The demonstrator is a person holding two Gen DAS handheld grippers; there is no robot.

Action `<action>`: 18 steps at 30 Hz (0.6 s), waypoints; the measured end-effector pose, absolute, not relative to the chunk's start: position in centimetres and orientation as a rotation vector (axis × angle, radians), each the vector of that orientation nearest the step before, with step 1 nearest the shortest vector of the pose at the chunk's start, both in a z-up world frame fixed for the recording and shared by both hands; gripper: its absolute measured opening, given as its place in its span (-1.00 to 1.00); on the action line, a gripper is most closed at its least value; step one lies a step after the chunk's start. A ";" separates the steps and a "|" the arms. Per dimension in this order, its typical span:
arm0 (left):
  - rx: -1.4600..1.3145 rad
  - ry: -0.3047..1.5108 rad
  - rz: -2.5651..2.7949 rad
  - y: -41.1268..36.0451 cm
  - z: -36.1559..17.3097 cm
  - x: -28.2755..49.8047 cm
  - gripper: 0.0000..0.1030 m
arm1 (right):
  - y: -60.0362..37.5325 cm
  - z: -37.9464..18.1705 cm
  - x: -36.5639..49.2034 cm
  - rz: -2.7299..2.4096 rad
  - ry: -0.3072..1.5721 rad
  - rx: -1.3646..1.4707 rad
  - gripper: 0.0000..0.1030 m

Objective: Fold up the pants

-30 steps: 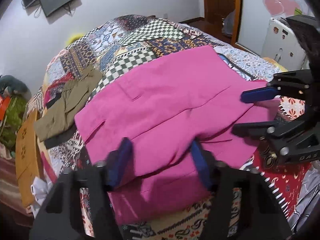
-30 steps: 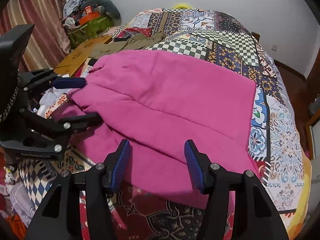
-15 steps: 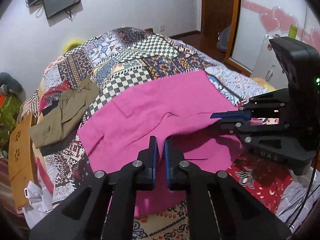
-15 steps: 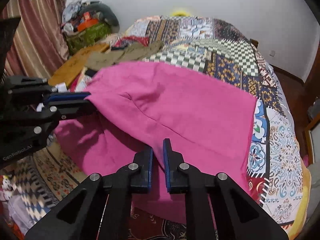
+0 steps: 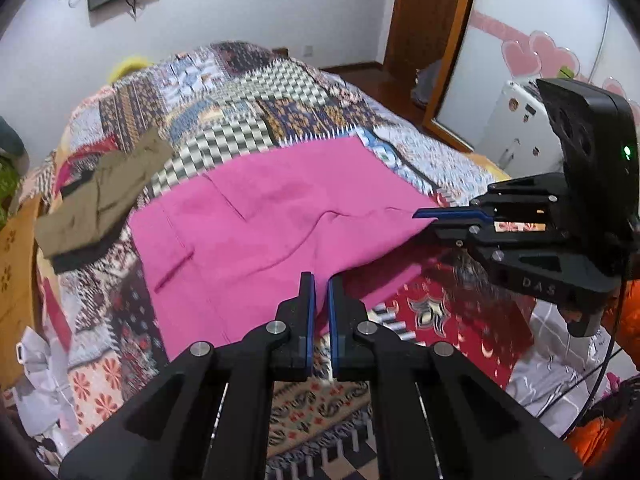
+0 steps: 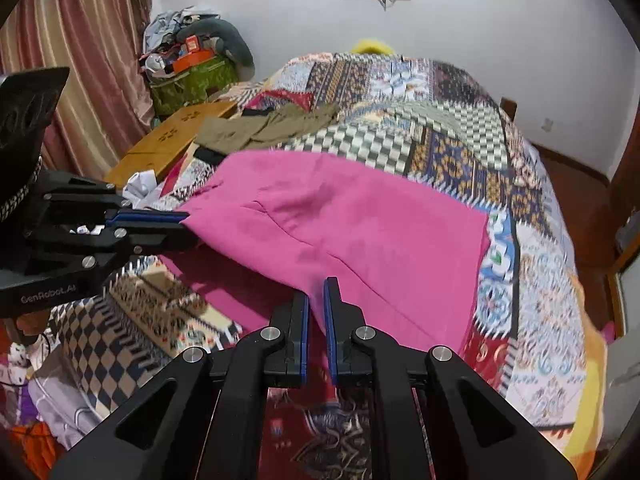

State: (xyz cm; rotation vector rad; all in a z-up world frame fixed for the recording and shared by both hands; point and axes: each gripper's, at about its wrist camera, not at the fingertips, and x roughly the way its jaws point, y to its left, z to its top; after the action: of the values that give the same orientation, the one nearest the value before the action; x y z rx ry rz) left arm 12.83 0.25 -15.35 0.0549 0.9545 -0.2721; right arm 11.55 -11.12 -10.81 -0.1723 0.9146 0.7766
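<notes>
Pink pants (image 5: 260, 220) lie spread across the patchwork bed, also in the right wrist view as pink pants (image 6: 360, 220). My left gripper (image 5: 320, 280) is shut on their near edge, with pink cloth pinched between the blue pads. My right gripper (image 6: 316, 288) is shut on the same near edge further along. Each gripper shows in the other's view: the right gripper (image 5: 424, 216) at the right and the left gripper (image 6: 184, 218) at the left, both clamping a pink corner. The gripped edge hangs raised off the bedspread, with a shadowed fold beneath it.
Folded olive trousers (image 5: 100, 200) lie at the far left of the quilt (image 5: 248, 96). A wooden board (image 6: 172, 140) and a heap of bags (image 6: 192, 76) stand beside the bed by the curtain. A white appliance (image 5: 516, 128) stands by the door.
Both grippers went from open to shut on the near edge of the pink pants. They then rose, lifting that edge off the bed.
</notes>
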 end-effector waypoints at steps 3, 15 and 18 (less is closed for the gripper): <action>0.034 0.991 -0.282 0.2 -16.4 12.8 -0.88 | -11.4 -12.0 11.8 0.780 0.973 -0.145 -0.87; -0.035 0.910 -0.243 2.2 -13.5 11.3 -0.82 | -12.6 -10.4 11.4 0.794 1.011 -0.063 -0.70; -0.050 0.887 -0.223 2.8 -12.8 12.1 -0.77 | -12.5 -9.1 11.4 0.804 0.967 -0.044 -0.57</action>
State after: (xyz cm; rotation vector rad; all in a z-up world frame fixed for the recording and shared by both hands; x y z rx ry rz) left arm 12.06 2.80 -12.80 -0.0498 0.8870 -0.2231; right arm 11.40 -12.50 -9.05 -0.0440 0.9671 0.8038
